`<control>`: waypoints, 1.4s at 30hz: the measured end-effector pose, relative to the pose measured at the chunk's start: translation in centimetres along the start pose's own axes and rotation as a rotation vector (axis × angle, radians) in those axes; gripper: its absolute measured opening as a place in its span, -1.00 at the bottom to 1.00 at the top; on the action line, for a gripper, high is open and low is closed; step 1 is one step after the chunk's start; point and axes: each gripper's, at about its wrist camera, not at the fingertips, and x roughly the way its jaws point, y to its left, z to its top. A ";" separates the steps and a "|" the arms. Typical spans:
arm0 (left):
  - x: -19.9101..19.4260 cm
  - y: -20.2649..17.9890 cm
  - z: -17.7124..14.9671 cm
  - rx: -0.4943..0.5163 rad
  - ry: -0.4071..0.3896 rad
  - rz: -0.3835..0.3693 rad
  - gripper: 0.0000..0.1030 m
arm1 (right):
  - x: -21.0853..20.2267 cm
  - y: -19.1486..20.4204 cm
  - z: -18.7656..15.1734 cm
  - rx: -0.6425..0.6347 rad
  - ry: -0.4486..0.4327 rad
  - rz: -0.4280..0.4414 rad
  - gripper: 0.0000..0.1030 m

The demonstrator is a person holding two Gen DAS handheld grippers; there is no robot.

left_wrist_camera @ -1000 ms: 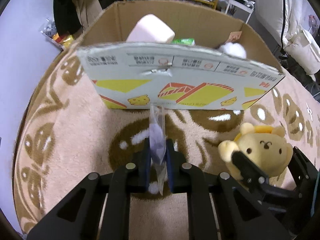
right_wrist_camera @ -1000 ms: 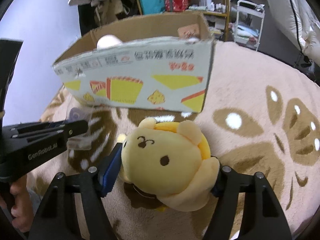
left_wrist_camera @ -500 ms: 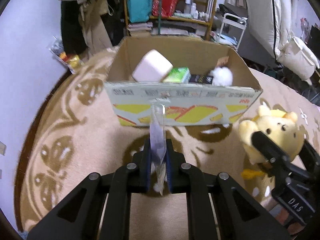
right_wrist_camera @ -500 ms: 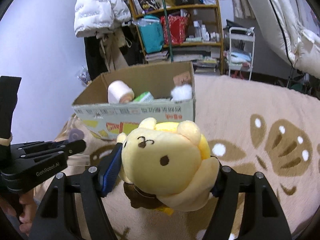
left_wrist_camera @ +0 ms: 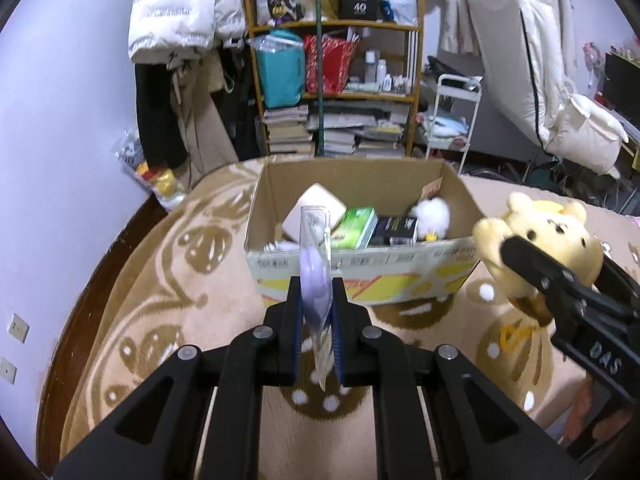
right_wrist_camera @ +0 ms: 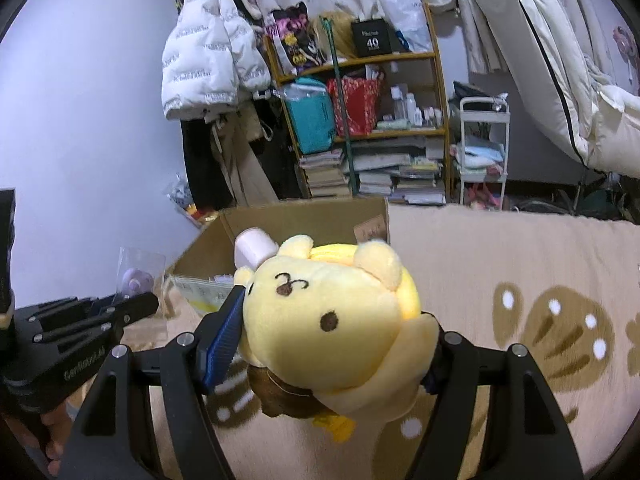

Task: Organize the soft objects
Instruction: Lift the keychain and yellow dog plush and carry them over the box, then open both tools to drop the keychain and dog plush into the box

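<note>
Above the rug, my right gripper (right_wrist_camera: pixel 320 344) squeezes the yellow plush (right_wrist_camera: pixel 340 320) around its squashy head; it's light and gives easily. My left gripper (left_wrist_camera: pixel 316 320) pinches a thin, slippery plastic packet (left_wrist_camera: pixel 314 240) by its lower edge, short of the cardboard box (left_wrist_camera: pixel 360 276).

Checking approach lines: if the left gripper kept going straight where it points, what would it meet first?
Probably the printed near wall of the open cardboard box. The left gripper, shut on a clear plastic packet, aims near its top edge; depth is unclear.
</note>
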 end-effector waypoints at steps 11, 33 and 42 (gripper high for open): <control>-1.1 0.7 4.6 0.007 -0.117 0.021 -0.77 | 2.5 0.2 4.6 -0.018 -0.061 0.022 0.46; 6.9 1.4 5.9 -0.034 0.006 0.008 -0.68 | 9.5 -1.3 4.7 0.015 0.103 0.021 0.61; 7.2 2.4 6.0 -0.051 0.040 0.019 -0.44 | 9.0 -2.2 5.0 0.065 0.086 0.036 0.66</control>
